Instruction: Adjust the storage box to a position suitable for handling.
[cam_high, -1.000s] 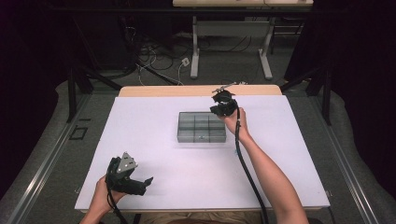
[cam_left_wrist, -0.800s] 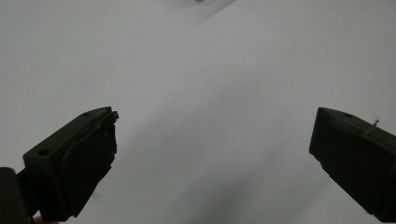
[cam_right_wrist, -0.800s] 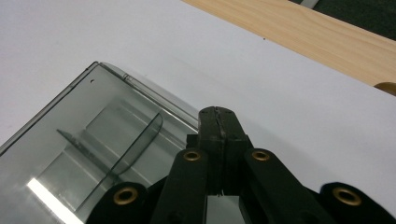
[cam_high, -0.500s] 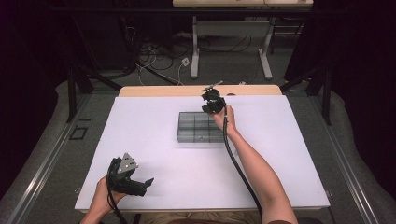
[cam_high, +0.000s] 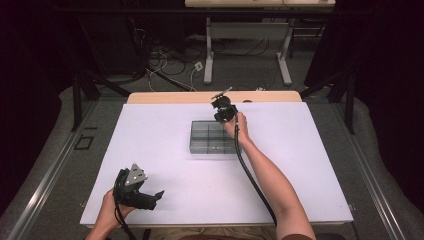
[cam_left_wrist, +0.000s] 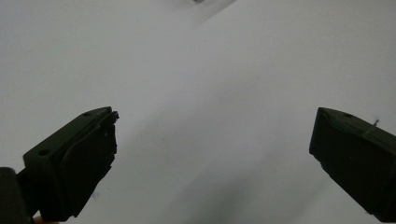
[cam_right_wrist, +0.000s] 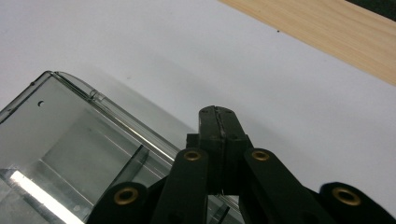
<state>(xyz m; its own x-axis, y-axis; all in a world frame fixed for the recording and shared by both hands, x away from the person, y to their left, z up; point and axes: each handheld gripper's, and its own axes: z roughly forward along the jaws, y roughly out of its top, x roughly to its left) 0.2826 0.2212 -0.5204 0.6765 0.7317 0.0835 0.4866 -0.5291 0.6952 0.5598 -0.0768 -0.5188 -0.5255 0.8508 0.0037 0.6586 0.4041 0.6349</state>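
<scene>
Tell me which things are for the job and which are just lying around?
For the job: clear plastic box with compartments; right hand-held gripper, shut, by the box's far rim.

Just around: left hand-held gripper, open over the white table; floor cables.

I see a white tabletop (cam_high: 165, 150) with a bare wooden strip (cam_high: 175, 97) along its far edge; beyond it, cables (cam_high: 165, 62) tangle around a grey desk frame (cam_high: 247, 37).

- Clear, grey-tinted plastic compartment box (cam_high: 212, 137), see-through with inner dividers.
- White, plain table sheet (cam_high: 310, 165).
- Pale wooden strip with fine grain (cam_high: 170, 97) along the table's far edge.
- Black right gripper (cam_right_wrist: 217, 112) with brass-coloured rivets.
- Black left gripper (cam_left_wrist: 212, 140); grey three-cornered plate on top.
</scene>
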